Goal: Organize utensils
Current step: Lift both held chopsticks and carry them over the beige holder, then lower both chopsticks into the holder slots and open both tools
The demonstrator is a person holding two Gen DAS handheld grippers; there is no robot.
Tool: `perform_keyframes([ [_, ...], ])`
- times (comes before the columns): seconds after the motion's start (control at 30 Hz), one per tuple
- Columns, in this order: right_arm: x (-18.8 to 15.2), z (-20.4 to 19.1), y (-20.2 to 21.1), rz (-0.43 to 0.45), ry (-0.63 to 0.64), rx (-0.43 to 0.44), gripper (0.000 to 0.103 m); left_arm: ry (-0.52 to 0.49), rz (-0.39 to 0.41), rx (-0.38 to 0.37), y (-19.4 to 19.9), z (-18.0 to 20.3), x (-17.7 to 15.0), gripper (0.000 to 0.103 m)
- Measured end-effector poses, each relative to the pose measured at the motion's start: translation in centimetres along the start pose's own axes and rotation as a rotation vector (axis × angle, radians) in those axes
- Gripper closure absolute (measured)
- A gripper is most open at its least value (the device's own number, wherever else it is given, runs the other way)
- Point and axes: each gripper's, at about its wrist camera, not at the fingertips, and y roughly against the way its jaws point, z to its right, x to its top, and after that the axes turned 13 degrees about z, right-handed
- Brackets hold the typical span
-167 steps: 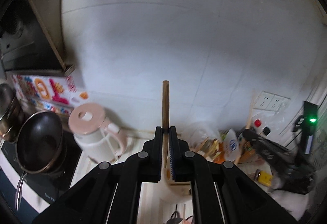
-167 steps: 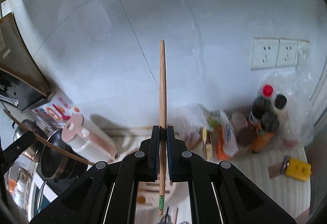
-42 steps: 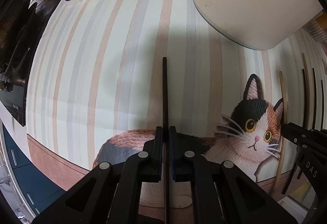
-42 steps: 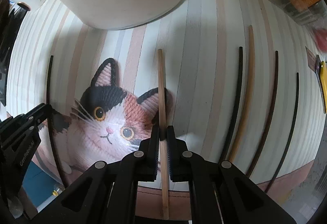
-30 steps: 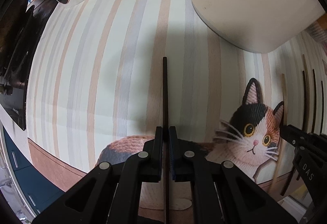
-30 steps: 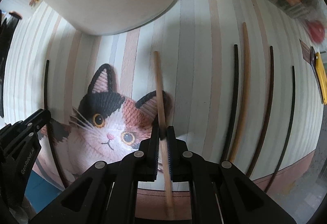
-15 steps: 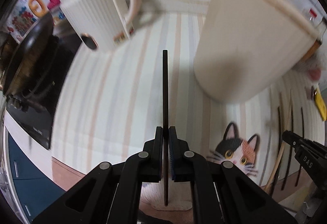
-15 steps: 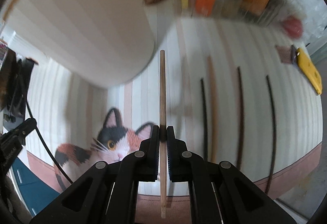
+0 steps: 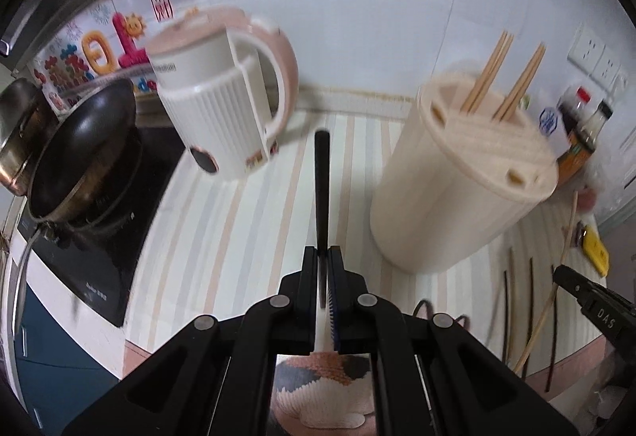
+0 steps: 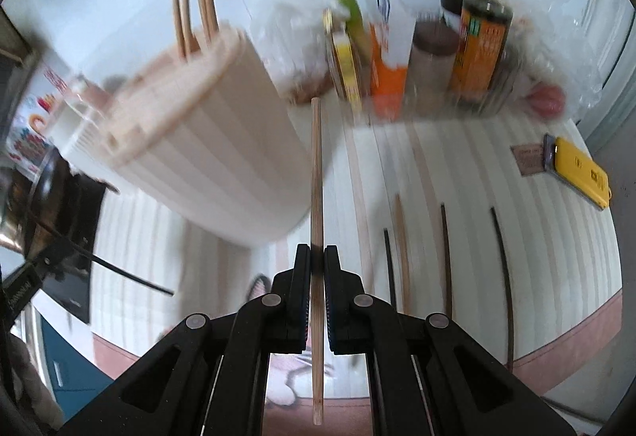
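Left view, left to right: dark wok [image 9: 75, 154] on a black induction hob [image 9: 103, 237], white-and-pink kettle [image 9: 222, 106] beside it, all on the striped mat [image 9: 222, 233] covering the worktop. Left gripper [image 9: 322, 257] has its fingers clenched on a black chopstick [image 9: 321, 189], lifted clear of the mat and pointing forward between the kettle and the cream chopstick holder [image 9: 457, 189]. Holder stands upright right of centre; four wooden chopsticks [image 9: 501, 74] stick up out of the slots in its lid. Far right: several loose chopsticks [image 9: 530, 301] lie on the mat, and the other gripper's tip enters at the edge carrying a pale stick.

Right view, left to right: left gripper's tip at the far left edge with its black chopstick, then the holder, blurred and close. Right gripper [image 10: 317, 257] fingers clamped on a wooden chopstick [image 10: 317, 177], held off the mat just right of the holder, tip toward a cluster of sauce bottles [image 10: 473, 38] and packets at the wall. Right of it, four chopsticks on the mat in a row, one wooden, three dark. Yellow flat object [image 10: 580, 169] near the right edge.
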Motion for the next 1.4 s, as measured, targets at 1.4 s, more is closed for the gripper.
perform_keyframes([
  [1.4,19.3,-7.3,0.6,0.500,0.019,0.198,0.096,0.023,0.017,-0.243,0.2,7.0,15.6,0.099],
])
